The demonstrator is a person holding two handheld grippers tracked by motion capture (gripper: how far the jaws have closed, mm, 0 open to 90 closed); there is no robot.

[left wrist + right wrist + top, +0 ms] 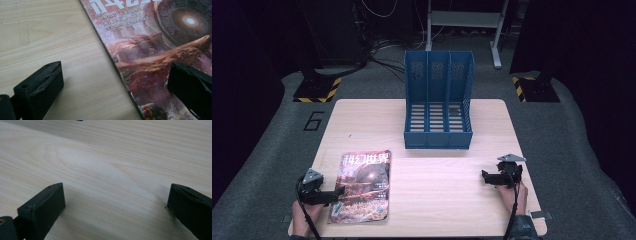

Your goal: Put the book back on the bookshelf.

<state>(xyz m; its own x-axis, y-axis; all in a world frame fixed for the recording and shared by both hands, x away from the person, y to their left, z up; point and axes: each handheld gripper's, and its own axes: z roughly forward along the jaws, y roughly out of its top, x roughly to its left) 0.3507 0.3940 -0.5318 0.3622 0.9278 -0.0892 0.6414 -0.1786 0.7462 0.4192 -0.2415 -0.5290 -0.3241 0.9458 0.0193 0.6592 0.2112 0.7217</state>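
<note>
The left gripper [337, 191] stands open astride the near left edge of the magazine [364, 186], lying flat at the table's [437, 170] front left. Thin, floppy and glossy, it likely slips; pinch the spine. The right gripper [486, 176] waits open, empty.
</note>
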